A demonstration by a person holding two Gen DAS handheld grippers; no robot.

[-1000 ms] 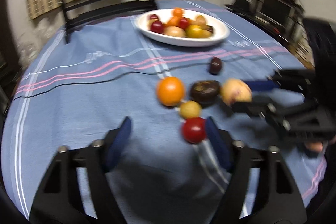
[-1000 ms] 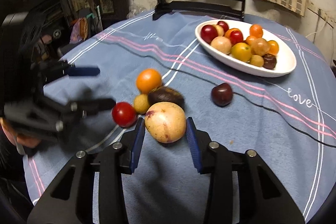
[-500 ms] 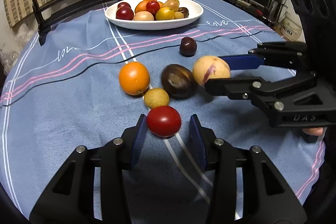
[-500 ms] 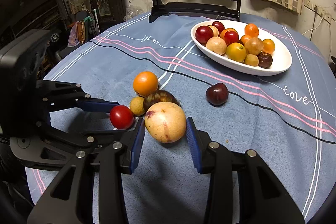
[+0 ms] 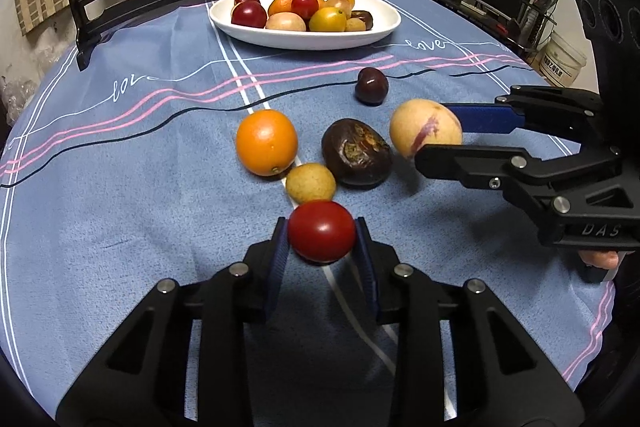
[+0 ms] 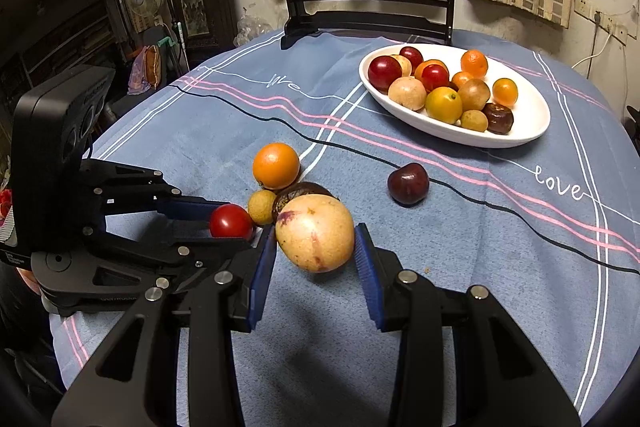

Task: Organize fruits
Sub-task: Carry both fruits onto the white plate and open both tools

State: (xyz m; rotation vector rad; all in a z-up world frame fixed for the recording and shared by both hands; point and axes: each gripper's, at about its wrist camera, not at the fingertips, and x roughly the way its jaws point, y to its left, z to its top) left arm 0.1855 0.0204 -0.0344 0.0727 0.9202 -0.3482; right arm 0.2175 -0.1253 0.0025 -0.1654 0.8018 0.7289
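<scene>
Pick-up step: the left gripper (image 5: 321, 233) has its jaws closed on the red tomato (image 5: 321, 230), the right gripper (image 6: 316, 251) on the yellow fruit (image 6: 315, 231), both low over the tablecloth (image 5: 140, 187); next, carry each to the white dish (image 6: 528, 131).

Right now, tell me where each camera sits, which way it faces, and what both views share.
Left wrist: on the left gripper, looking forward along its fingers over the tablecloth toward the bowl; its fingers close on the tomato, with the right gripper at right.
Right wrist: on the right gripper, facing the bowl; its fingers flank the yellow fruit, with the left gripper at left.
Shared: both grippers, tomato, yellow fruit, orange, bowl.
</scene>
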